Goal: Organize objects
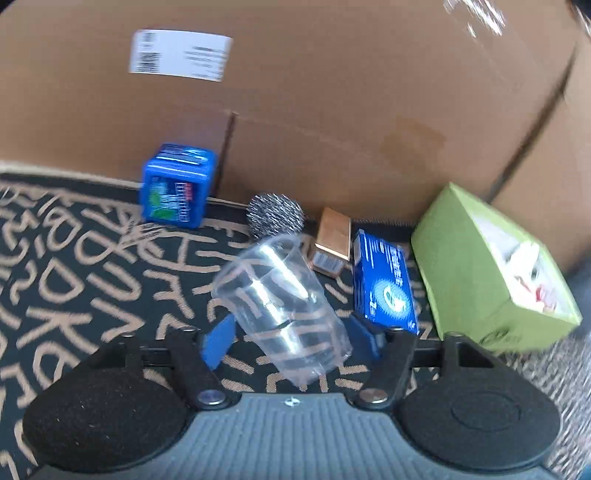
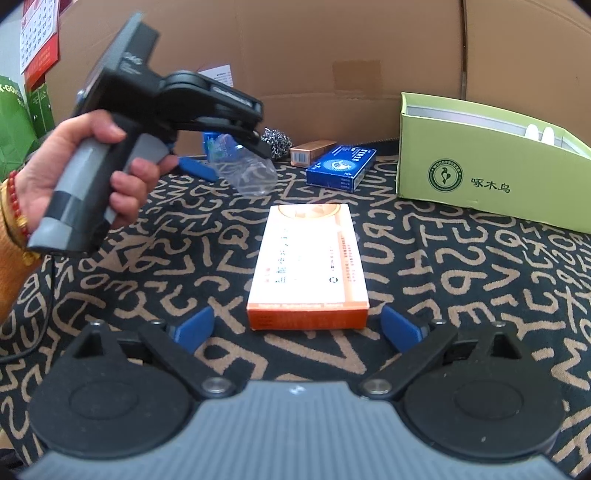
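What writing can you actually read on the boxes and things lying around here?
"啄木鸟", beside a round "WOODPECKER" seal: green box.
"K·GO", cut off: green bag.
Blue flat box: print too small.
Orange-and-white box: print blurred.
Blue cube box: blurred.
Shipping label on the cardboard box: barcode, text unreadable.
Wall calendar: numbers too small.

A black mat with tan letters [image 2: 424, 258] carries an orange box [image 2: 308, 262], blue box [image 2: 341, 168], green box [image 2: 484, 173], scourer [image 2: 277, 142] and blue cube [image 1: 175, 186].
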The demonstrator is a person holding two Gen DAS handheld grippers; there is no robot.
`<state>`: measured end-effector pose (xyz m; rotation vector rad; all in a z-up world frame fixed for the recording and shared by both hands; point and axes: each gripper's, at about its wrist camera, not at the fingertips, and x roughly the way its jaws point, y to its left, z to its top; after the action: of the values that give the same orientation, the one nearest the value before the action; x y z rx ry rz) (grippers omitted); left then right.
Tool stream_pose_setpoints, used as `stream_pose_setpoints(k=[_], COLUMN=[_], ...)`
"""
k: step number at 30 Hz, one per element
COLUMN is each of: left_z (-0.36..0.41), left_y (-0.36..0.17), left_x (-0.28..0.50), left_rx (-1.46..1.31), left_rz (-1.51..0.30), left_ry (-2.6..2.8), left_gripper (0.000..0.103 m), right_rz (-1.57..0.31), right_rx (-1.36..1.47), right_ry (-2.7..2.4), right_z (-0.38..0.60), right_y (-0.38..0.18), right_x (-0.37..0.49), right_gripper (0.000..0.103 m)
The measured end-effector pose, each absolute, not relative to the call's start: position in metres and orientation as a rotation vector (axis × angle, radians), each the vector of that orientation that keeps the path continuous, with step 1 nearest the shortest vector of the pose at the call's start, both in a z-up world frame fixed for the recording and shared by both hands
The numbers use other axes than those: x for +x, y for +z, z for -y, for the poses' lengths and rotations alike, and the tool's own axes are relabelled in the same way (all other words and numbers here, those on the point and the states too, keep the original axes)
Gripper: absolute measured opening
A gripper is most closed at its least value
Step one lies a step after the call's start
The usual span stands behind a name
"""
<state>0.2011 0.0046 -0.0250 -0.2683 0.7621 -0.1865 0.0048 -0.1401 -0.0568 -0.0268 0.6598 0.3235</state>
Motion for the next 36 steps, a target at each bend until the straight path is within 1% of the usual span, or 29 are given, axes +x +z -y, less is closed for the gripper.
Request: stream_pose_setpoints(k=[3, 5, 7, 8, 9, 11, 12, 13, 14, 19, 21, 22, 23, 25, 26, 28, 33, 36], left_z=[0.002, 0.005, 0.008, 0.011, 0.012, 0.013, 0.012, 0.010, 0.008, 0.002, 0.001, 0.003, 0.005, 0.007, 0.009, 0.010, 0.019, 0.030], left_y=[-0.030, -0.031, -0.030, -0.030, -0.030, -0.031, -0.031, -0.032, -0.031, -0.029, -0.031, -0.032, -0.033, -0.035, -0.036, -0.035, -0.025, -0.003], left_x=[0.213, 0.219, 0.223, 0.224, 0.225, 0.220, 0.216, 0.210, 0.205, 0.165, 0.151, 0.148, 0.148, 0.148, 0.148, 0.147, 0.137, 0.127], left_rx=[-0.252, -0.262, -0.231, -0.199, -0.168, -0.106, -0.090, -0.081, -0.068, 0.021, 0.048, 0.054, 0.059, 0.066, 0.067, 0.078, 0.095, 0.081], left_rz=[-0.802, -0.810, -0.807, -0.811, -0.811, -0.803, -0.799, -0.798, -0.800, -0.805, -0.805, -0.805, -0.801, -0.792, -0.788, -0.777, -0.759, -0.710], left_ry=[-0.164, -0.149, -0.161, -0.174, -0.185, -0.204, -0.215, -0.228, -0.244, -0.315, -0.324, -0.312, -0.295, -0.274, -0.267, -0.280, -0.328, -0.391], left_gripper=[0.062, 0.064, 0.063, 0.059, 0.051, 0.049, 0.049, 0.049, 0.049, 0.050, 0.054, 0.058, 0.067, 0.069, 0.067, 0.048, 0.048, 0.048], right_rz=[-0.677, -0.653, -0.642, -0.642, -0.652, -0.686, -0.681, -0.668, -0.667, -0.666, -0.670, -0.671, -0.673, -0.672, -0.670, -0.663, -0.631, -0.576], right_rx=[-0.027, -0.050, -0.074, -0.075, -0.072, -0.067, -0.071, -0.072, -0.072, -0.091, -0.070, -0.060, -0.050, -0.036, -0.035, -0.032, 0.064, 0.105], right_ry=[0.325, 0.321, 0.292, 0.292, 0.293, 0.296, 0.284, 0.286, 0.288, 0.257, 0.244, 0.239, 0.244, 0.242, 0.240, 0.238, 0.248, 0.250], right_z=[0.139, 0.137, 0.135, 0.134, 0.133, 0.132, 0.132, 0.133, 0.135, 0.142, 0.151, 0.155, 0.157, 0.159, 0.159, 0.160, 0.178, 0.193], right_y=[-0.053, -0.050, -0.049, -0.050, -0.052, -0.056, -0.056, -0.055, -0.055, -0.055, -0.054, -0.054, -0.054, -0.053, -0.053, -0.053, -0.045, -0.027], right_x=[0.017, 0.026, 0.038, 0.044, 0.050, 0.059, 0.059, 0.056, 0.054, 0.036, 0.029, 0.028, 0.029, 0.032, 0.032, 0.029, 0.021, 0.015], right_gripper=[0.099, 0.099, 0.099, 0.099, 0.098, 0.091, 0.081, 0.066, 0.065, 0.065, 0.065, 0.066, 0.066, 0.066, 0.066, 0.065, 0.065, 0.065])
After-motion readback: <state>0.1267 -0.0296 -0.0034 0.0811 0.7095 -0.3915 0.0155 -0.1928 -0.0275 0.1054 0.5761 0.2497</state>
